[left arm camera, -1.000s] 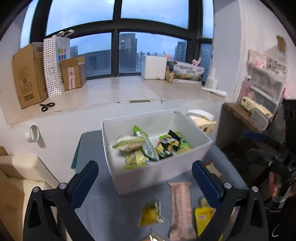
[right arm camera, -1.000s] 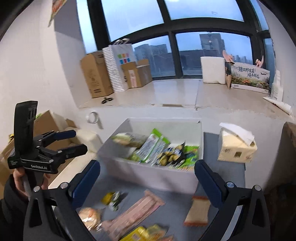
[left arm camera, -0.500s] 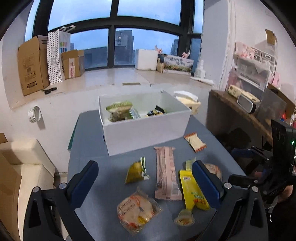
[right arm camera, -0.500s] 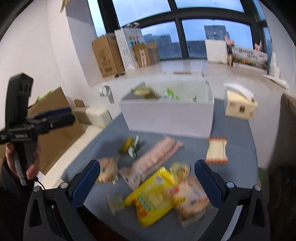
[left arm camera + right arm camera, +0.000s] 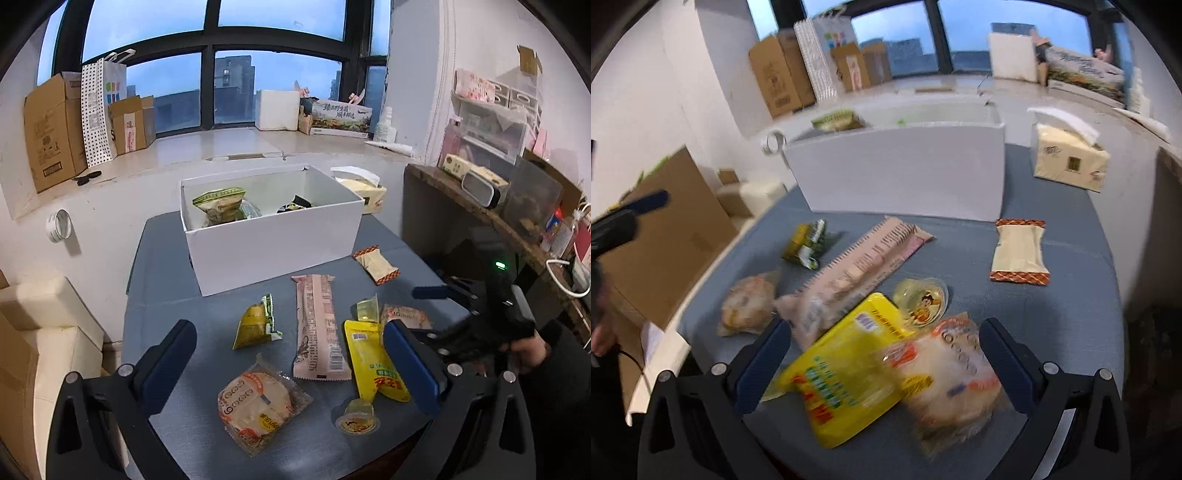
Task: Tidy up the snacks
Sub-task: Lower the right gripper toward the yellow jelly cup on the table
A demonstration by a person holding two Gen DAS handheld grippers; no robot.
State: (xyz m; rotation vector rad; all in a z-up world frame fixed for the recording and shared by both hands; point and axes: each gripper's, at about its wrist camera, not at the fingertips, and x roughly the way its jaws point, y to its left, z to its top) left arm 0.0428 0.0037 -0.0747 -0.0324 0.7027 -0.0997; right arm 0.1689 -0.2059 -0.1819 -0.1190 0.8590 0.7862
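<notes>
A: Step? Both grippers empty, jaws wide. Left gripper (image 5: 284,365) hangs over the near end of the table (image 5: 166,258); right gripper (image 5: 882,360) sits low over the yellow pouch (image 5: 846,373) and a round bun pack (image 5: 949,373). Looks like picking the next snack.

B: Where do they go?

A: White box (image 5: 273,240) at the far end, some packets already in it. Loose ones lie between box and near edge: long pink bar (image 5: 317,328), small yellow bag (image 5: 255,325), jelly cup (image 5: 358,417), cracker pack (image 5: 1019,251).

B: Next move?

A: My guess: drop onto one packet, close, carry over the box wall. Pouch and bun overlap, so a grab may catch both.

B: Room?

A: Jelly cup sits near the table's front edge. Open table beside the cracker. Tissue pack (image 5: 1067,158) stands right of the box, clear of the path.
</notes>
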